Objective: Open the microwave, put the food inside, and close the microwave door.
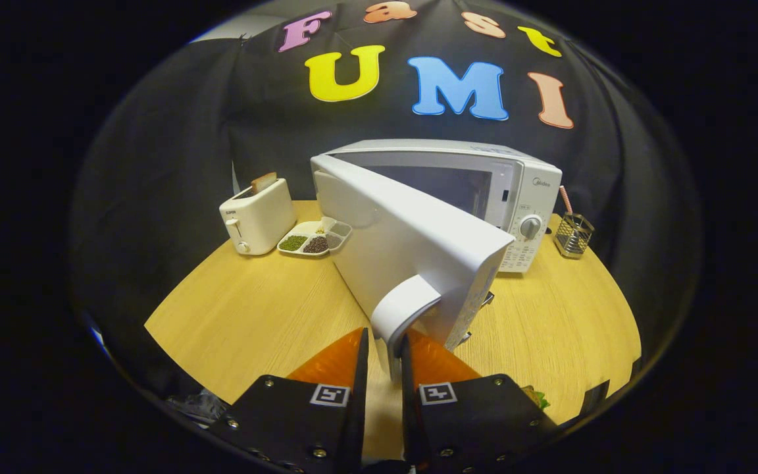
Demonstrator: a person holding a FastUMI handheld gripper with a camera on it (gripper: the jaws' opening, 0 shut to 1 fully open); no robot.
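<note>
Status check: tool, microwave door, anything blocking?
Tool shut on door handle. Microwave door swung wide open, cavity exposed. Food beside right finger, not yet loaded. Nothing blocking.

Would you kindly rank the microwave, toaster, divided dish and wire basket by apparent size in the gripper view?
1. Microwave, door handle gripped by the gripper.
2. Toaster.
3. Divided dish.
4. Wire basket.
Dish and basket are close in size; the ranking is unsure.

the gripper [384, 349] has two wedge-shaped fingers on black blocks, each block carrying a square black-and-white marker and small round screws at its corners.
</note>
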